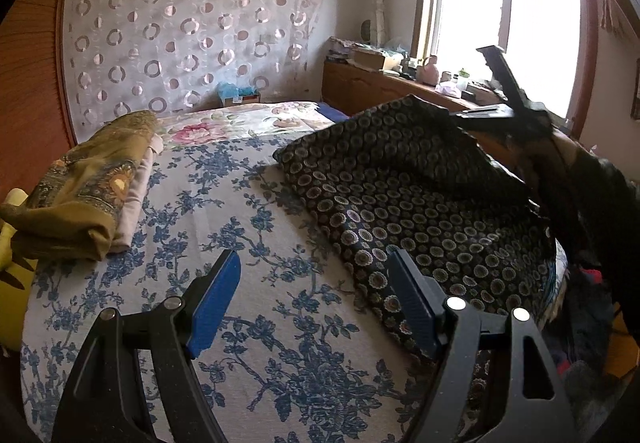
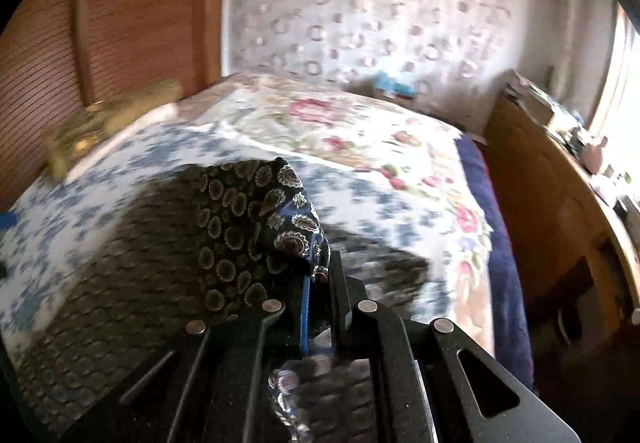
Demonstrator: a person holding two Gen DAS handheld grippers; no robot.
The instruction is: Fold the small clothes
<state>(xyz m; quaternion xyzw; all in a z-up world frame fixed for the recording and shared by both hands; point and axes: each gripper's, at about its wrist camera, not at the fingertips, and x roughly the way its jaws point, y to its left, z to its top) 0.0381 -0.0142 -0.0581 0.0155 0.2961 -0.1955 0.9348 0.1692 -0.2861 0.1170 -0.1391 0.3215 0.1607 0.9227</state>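
We note the dark patterned garment [image 1: 404, 199] lying on the right side of the bed [image 1: 240, 323], its far right corner lifted off the cover. The right gripper [image 2: 320, 275] has its jaws pressed together on that corner, only a small bunch of cloth between the pads. Risk: thin bite, so a quick pull may slip the corner free and drop the fold crooked. The left gripper [image 1: 316, 303] hovers over the near edge with jaws spread, holding nothing; the unpinned edge may drag along. A folded olive stack [image 1: 88, 187] sits far left, well apart
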